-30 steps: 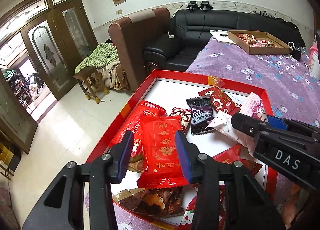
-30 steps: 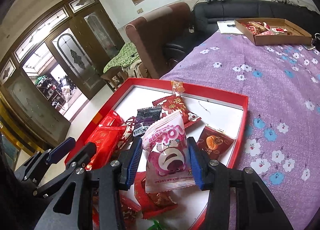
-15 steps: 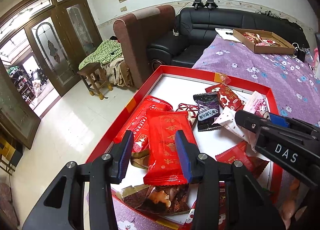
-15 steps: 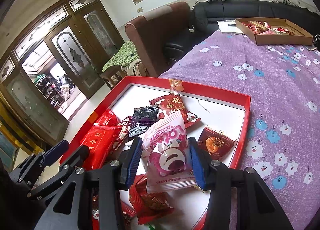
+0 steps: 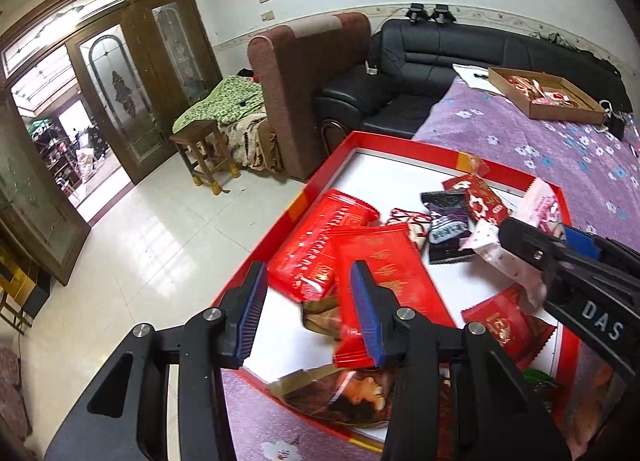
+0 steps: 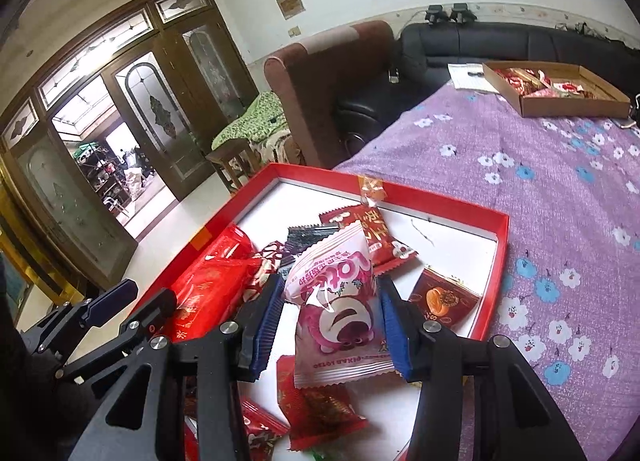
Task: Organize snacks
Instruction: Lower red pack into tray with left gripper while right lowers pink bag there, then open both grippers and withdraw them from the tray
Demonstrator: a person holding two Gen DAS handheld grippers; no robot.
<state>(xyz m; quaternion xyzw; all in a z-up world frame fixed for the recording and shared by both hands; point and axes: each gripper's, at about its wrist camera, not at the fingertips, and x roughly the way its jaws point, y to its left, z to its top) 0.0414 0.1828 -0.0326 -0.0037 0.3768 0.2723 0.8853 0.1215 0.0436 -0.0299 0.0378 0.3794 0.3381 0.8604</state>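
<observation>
**Gripping a pink pack over the red tray**

Pinching the pink pack [image 6: 338, 301] between its blue pads, the right gripper [image 6: 328, 325] is sitting low in the centre of its own frame, above the red tray [image 6: 494, 261]. The pack is standing upright between the fingers, its bear print facing the camera. In the left view the same gripper is reaching in from the right edge, the pink pack [image 5: 538, 209] sticking out past it.

The left gripper [image 5: 306, 311] is hanging at the lower centre of its frame with jaws spread. A long red pack [image 5: 384, 273] is lying just beside its right finger; whether they are touching cannot be told. A second red pack [image 5: 320, 245] is lying partly under that one, toward the tray's left wall. A black pack [image 5: 446, 221] is lying mid-tray, a brown pack [image 6: 442, 299] near the right wall.

The tray is resting on a purple flowered cloth [image 6: 560, 189]. A cardboard box [image 6: 560, 105] of snacks is sitting at the upper right, well apart.
</observation>
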